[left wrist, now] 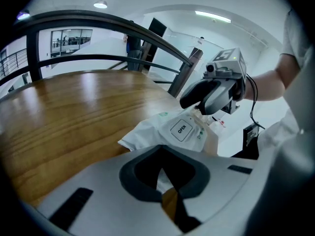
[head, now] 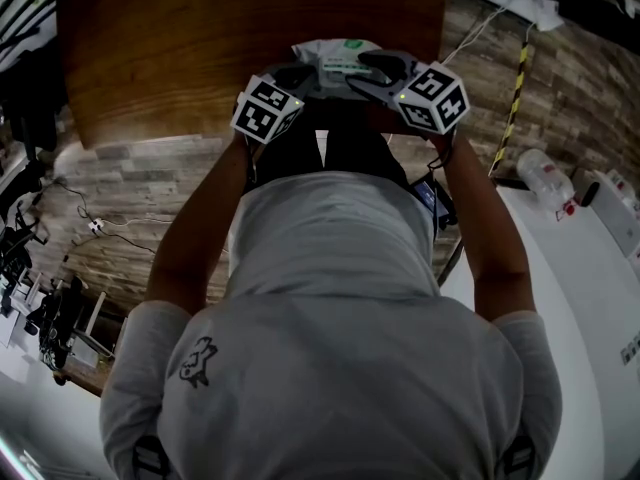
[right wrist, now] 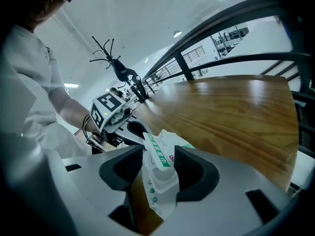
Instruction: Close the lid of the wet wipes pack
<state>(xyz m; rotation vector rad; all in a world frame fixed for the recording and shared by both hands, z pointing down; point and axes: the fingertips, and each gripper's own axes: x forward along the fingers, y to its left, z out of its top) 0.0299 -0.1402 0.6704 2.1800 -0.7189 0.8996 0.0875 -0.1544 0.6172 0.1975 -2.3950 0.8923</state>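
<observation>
Wood counter: carries the wet wipes pack at its near edge, with one tool at each end.
Right tongs: clenched on the pack's right end. A white flap with a green stripe stands up between the pads.
Left tongs: drawn to a narrow slit with a white sliver of the pack in it. They are judged to be pinching the pack's left edge.
Lid: the square "OPEN" label faces up on the pack's top and looks roughly flat.
Step in hand: judged as steadying the pack from both ends, before or during the press that seals the lid.
Next move: likely calls for one pair of tongs to let go and press the lid flat along its whole edge. The other pair would keep the soft pack from sliding off the near edge.
Risk: the pack is limp, so a hard pinch may crumple it rather than seat the lid.
Hard to make out: whether the green-striped flap is the lid itself or only a fold of the wrapper, and whether the lid is sealed.
Hidden: in the head view the person's torso and both marker cubes cover most of the pack.
</observation>
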